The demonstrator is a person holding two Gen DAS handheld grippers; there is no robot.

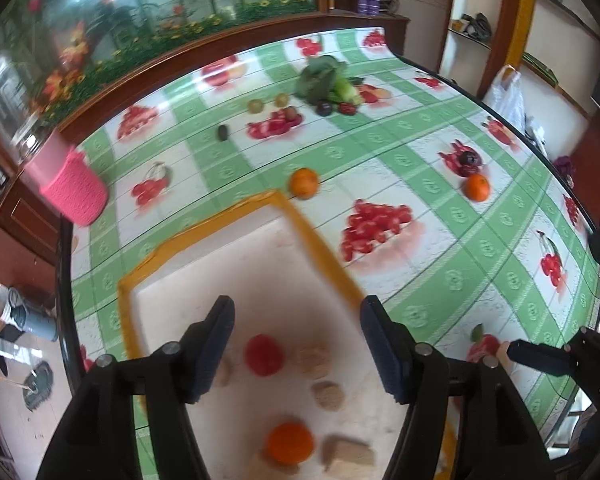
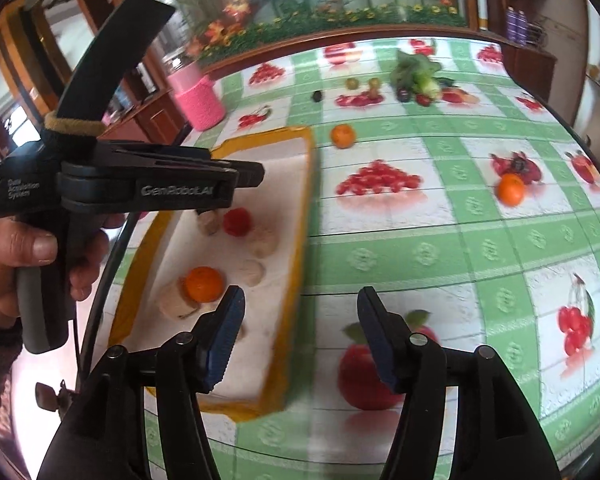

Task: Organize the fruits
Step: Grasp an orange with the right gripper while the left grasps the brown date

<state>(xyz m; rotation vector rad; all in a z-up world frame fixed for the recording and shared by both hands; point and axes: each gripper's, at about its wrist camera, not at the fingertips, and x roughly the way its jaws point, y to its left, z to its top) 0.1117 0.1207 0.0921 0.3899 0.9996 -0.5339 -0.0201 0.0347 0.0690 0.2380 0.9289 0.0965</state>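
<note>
A white foam tray with a yellow taped rim (image 1: pixel 156 256) (image 2: pixel 304 184) lies on the table. In it sit a red fruit (image 1: pixel 263 354) (image 2: pixel 238 222) and an orange (image 1: pixel 290 442) (image 2: pixel 204 283), among several tan hollows. My left gripper (image 1: pixel 298 346) is open and empty, hovering over the tray; it shows from the side in the right wrist view (image 2: pixel 236 178). My right gripper (image 2: pixel 300 340) is open and empty, above the tablecloth just right of the tray. Two oranges (image 1: pixel 304 183) (image 1: pixel 477 187) (image 2: pixel 343 136) (image 2: pixel 511 189) lie loose on the table.
A pink cup (image 1: pixel 74 184) (image 2: pixel 198 98) stands at the table's left edge. Leafy greens (image 1: pixel 324 78) (image 2: pixel 416 70) with small dark, red and green fruits (image 1: pixel 324 108) lie at the far side. The tablecloth is green-checked with printed fruit pictures.
</note>
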